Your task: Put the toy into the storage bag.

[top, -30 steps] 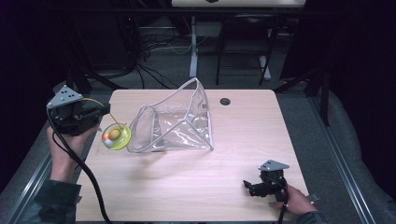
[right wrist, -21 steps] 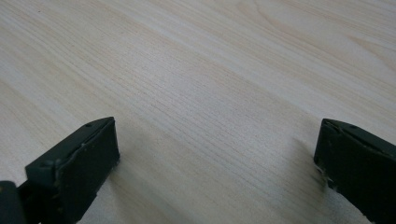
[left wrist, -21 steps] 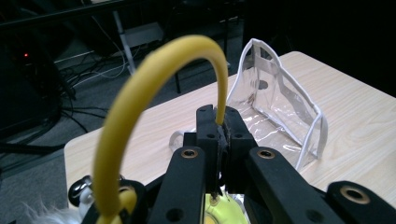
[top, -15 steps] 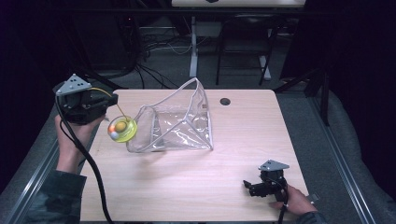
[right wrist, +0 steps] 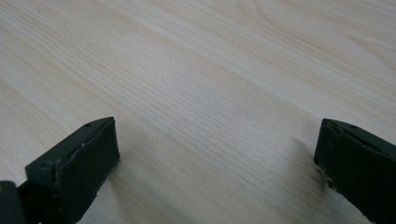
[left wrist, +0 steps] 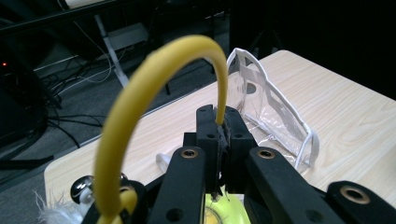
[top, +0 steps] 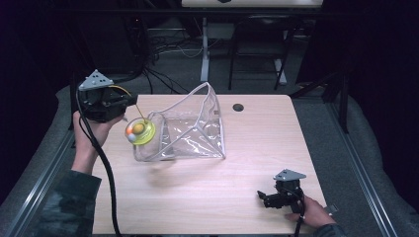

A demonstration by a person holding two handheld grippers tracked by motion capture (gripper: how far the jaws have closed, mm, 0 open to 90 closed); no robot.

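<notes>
Fingers of left gripper (left wrist: 219,140): pressed together on the thin yellow cord (left wrist: 154,88) of a toy; in the left gripper view the cord goes into the gap between the two black jaws and rises in a big arch over them.
Fingers of right gripper (right wrist: 215,172): spread wide, nothing between them; in the right gripper view there is bare wood under them.
Right gripper, place: it rests low on the near right part of the table (top: 257,143), well apart from the pouch, with the person's right hand (top: 311,213) behind it.
Toy (top: 139,132): a yellow-green disc with small coloured balls on it; it hangs by the cord below the left gripper (top: 129,104), just beside the left end of the clear pouch (top: 190,128), perhaps touching its edge, I cannot tell.
Pouch: transparent with white trim, it lies on the table near the middle, its mouth stands open toward the left and up; its long axis goes left to right across the table.
Key relation: the pouch opening is to the right of the hanging toy, so I judge the next move goes sideways to the right and a little down, into the mouth.
Nearer hand: the left one, clearly; the right is far.
Risk: the toy swings on the cord and may catch on the trim.
Farther: a small dark hole (top: 238,107) in the table behind the pouch.
</notes>
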